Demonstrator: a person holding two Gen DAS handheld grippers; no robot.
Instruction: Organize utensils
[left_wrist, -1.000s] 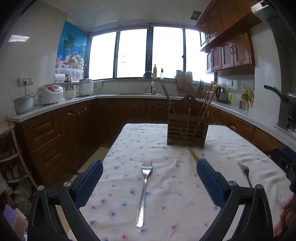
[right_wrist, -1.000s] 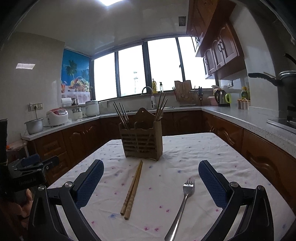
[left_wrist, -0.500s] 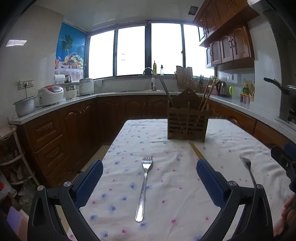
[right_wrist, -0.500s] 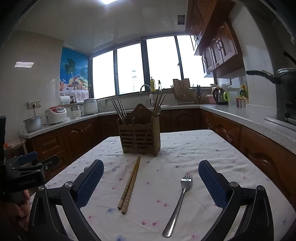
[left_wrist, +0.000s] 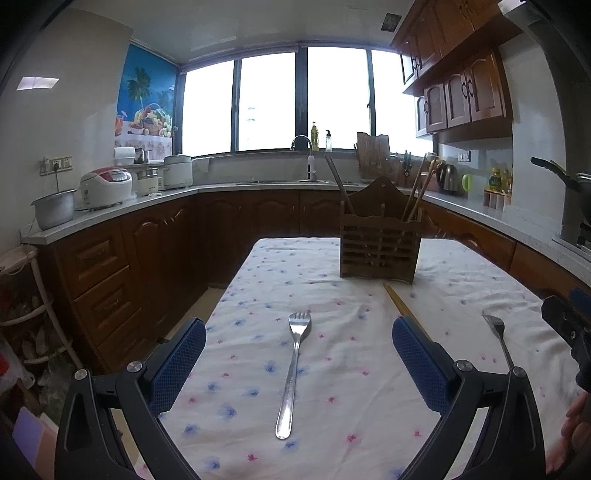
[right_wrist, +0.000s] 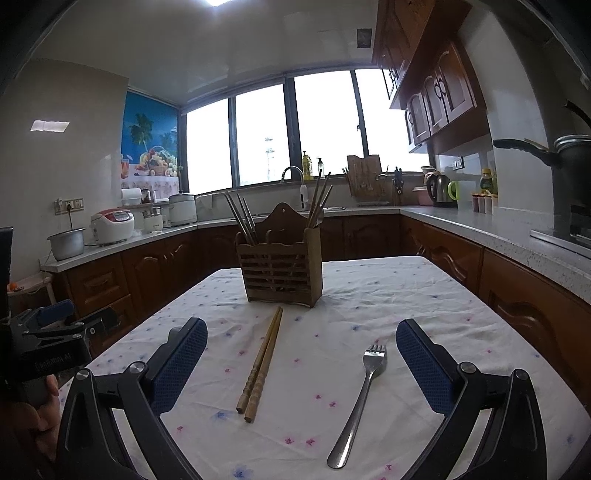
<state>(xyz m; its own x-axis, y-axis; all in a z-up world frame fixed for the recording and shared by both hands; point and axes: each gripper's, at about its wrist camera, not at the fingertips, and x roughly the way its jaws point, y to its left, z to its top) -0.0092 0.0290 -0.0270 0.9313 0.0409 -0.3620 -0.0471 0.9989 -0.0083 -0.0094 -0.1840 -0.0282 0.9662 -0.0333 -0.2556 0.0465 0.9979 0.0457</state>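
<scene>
A wooden slatted utensil holder (left_wrist: 378, 245) (right_wrist: 282, 271) stands upright on the floral tablecloth, with chopsticks sticking out of it. In the left wrist view a steel fork (left_wrist: 293, 373) lies between the fingers of my open, empty left gripper (left_wrist: 299, 349). A second fork (left_wrist: 499, 338) (right_wrist: 360, 395) lies to the right. A pair of wooden chopsticks (right_wrist: 261, 363) (left_wrist: 400, 308) lies between the forks, in front of the holder. My right gripper (right_wrist: 301, 350) is open and empty, above the chopsticks and the second fork.
The table (right_wrist: 424, 295) is covered with a white flowered cloth. Wooden kitchen cabinets and a grey counter (left_wrist: 110, 210) run round behind it, with rice cookers, a kettle (right_wrist: 437, 190) and a sink. The table's left edge (left_wrist: 221, 295) drops to the floor.
Both grippers have risen and tilted slightly, so the table and holder sit a little lower and farther in view. Nothing has been taken hold of.
</scene>
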